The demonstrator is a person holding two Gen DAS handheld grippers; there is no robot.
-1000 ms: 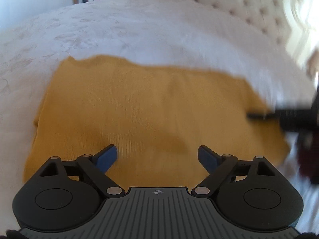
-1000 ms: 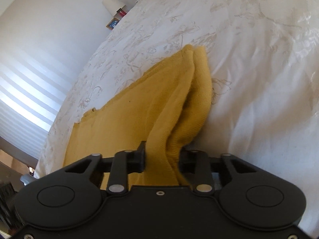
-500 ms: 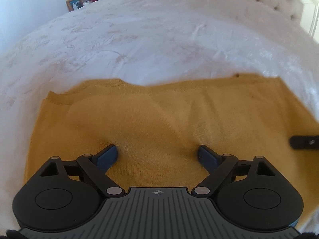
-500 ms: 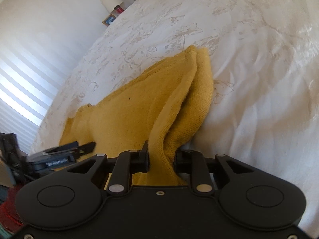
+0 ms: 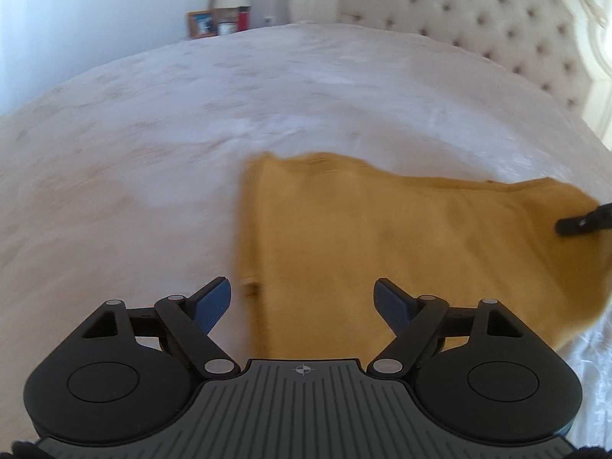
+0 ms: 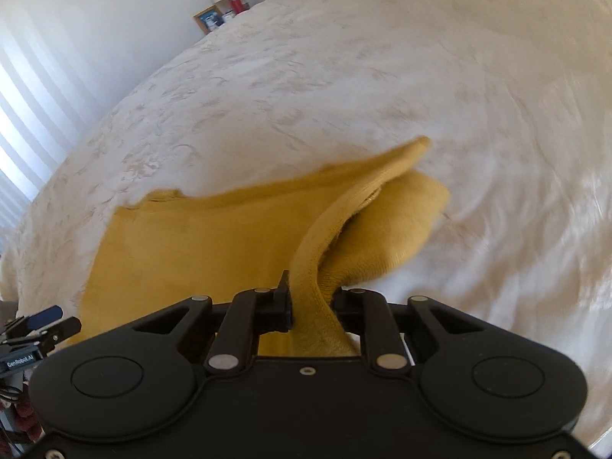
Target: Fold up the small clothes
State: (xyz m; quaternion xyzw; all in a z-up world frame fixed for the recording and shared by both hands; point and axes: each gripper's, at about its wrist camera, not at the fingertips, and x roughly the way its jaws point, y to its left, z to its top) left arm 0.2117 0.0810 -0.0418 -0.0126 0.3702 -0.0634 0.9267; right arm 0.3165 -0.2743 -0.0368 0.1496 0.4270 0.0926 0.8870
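Change: left gripper (image 5: 302, 298) now straddles the near left edge of the mustard-yellow knit garment (image 5: 401, 237), no longer centred over it.
Left gripper: released, blue pads (image 5: 214, 300) wide apart, nothing between them.
Right gripper (image 6: 311, 306): jaws closing, clenched on a raised fold of the garment.
Garment: partly folded on the white embroidered bedspread (image 5: 191, 122).
Far: cream tufted headboard (image 5: 478, 11).

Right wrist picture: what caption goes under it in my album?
Right gripper closing on a yellow garment's lifted edge over a white bed.
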